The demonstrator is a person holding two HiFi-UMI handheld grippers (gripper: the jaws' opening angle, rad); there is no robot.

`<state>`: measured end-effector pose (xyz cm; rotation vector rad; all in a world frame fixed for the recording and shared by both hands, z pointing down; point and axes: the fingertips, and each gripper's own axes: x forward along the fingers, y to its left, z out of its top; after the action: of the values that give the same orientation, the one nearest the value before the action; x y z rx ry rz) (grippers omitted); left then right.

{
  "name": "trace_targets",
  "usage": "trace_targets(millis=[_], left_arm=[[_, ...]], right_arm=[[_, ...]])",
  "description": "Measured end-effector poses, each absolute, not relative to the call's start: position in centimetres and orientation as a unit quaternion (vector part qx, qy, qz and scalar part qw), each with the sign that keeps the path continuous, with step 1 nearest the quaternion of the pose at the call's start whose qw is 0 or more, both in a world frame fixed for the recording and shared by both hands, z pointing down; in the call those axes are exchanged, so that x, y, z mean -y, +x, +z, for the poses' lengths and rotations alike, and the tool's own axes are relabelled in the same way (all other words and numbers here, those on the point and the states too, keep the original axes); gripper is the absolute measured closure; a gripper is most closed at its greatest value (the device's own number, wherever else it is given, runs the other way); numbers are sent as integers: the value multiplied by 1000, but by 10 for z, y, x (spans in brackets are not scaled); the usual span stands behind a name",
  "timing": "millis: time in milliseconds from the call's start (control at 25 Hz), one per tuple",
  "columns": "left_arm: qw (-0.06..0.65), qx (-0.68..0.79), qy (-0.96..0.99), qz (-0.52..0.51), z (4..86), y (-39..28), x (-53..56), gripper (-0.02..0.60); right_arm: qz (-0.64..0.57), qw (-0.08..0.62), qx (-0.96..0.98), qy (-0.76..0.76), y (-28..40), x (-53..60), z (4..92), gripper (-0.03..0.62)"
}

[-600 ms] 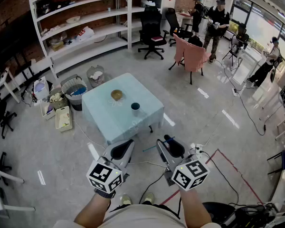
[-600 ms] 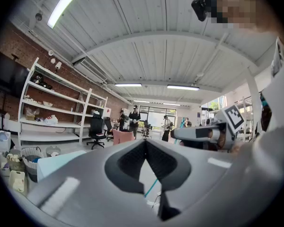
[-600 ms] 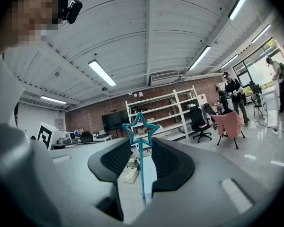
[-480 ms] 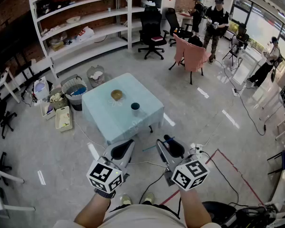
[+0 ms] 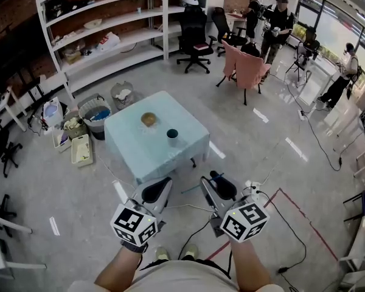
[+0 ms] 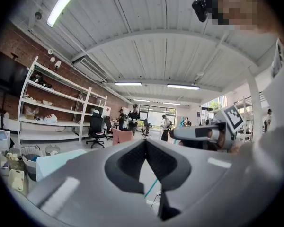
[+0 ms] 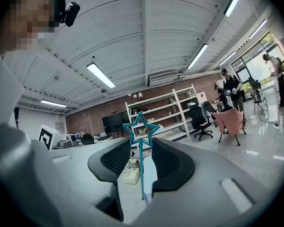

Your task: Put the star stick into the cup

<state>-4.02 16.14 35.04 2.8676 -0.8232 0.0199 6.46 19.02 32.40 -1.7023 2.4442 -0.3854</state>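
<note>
A dark cup (image 5: 172,134) stands upright on a light-blue table (image 5: 134,157), next to a yellowish bowl (image 5: 149,120). The table is well ahead of both grippers. My right gripper (image 5: 214,181) (image 7: 141,143) is shut on the teal star stick (image 7: 142,171). The star head sits at the jaw tips, and the thin shaft runs down the gap with space on both sides. In the head view the shaft (image 5: 191,190) slants to the left, and it also shows in the left gripper view (image 6: 151,188). My left gripper (image 5: 163,186) (image 6: 144,143) is shut, with its tips together on nothing.
Bins (image 5: 97,111) and a white tray (image 5: 81,151) crowd the table's left side. White shelves (image 5: 109,35) line the back wall. Beyond the table stand office chairs (image 5: 194,38) and pink chairs (image 5: 249,72), with people (image 5: 277,26) behind them. Cables and a red floor line (image 5: 292,205) lie to my right.
The table and cup sit slightly higher in the head view. Both grippers keep their places, and the stick stays in the right one.
</note>
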Motion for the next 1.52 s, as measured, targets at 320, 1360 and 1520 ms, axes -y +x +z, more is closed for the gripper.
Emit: trace_targets(millis=[320, 1360, 1520], left_arm=[[77, 282, 956, 11, 351, -30, -159, 575], [89, 321, 943, 25, 378, 4, -95, 575], [89, 318, 944, 22, 384, 0, -57, 575]], right_arm=[[-128, 76, -812, -565, 80, -188, 325, 442], [-152, 70, -814, -556, 135, -124, 356, 442], [-155, 62, -811, -560, 129, -88, 364, 442]])
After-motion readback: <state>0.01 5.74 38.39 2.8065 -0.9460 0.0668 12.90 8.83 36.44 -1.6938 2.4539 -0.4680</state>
